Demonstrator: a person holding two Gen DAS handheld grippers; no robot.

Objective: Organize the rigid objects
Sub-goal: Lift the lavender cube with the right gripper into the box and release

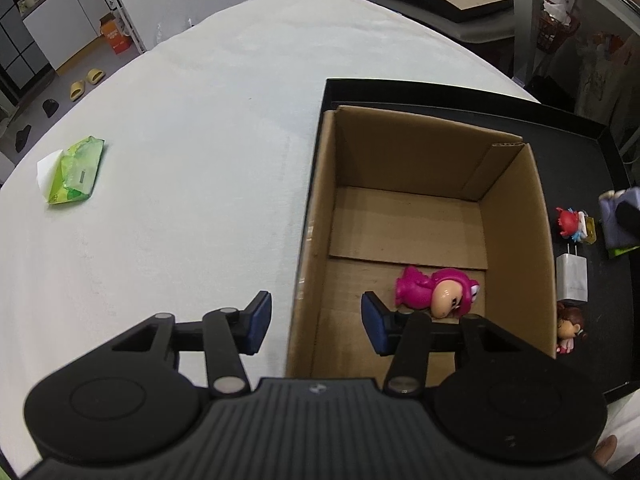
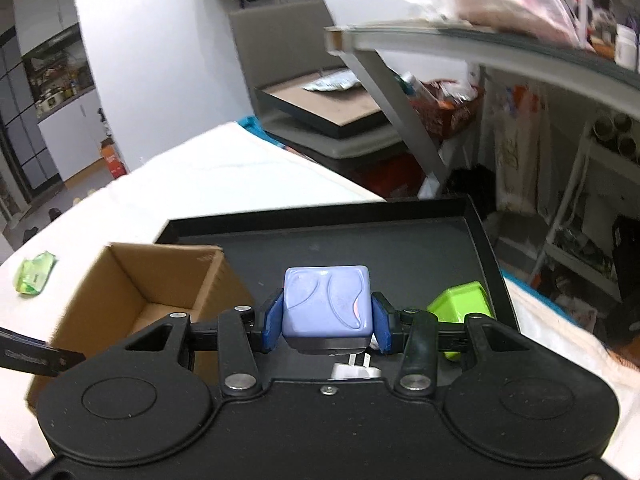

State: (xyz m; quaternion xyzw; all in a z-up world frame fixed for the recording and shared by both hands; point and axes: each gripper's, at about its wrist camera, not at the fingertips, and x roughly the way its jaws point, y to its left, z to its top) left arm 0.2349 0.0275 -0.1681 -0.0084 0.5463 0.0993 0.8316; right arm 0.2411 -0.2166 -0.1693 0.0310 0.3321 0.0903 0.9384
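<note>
The right claw (image 2: 326, 326) is clamping a lavender cube (image 2: 326, 304) above the black tray (image 2: 400, 240), while the left claw (image 1: 316, 324) is hanging apart over the cardboard box (image 1: 516, 208) holding a pink figurine (image 1: 436, 290).

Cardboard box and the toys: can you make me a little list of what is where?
box: cardboard box, open, standing in the black tray
in box: pink toy figure, lying down
beside box, on tray: red toy, white charger, brown-haired doll, green block
right gripper: shut on purple cube
left gripper: open, holds nothing
on white cloth: green packet
</note>
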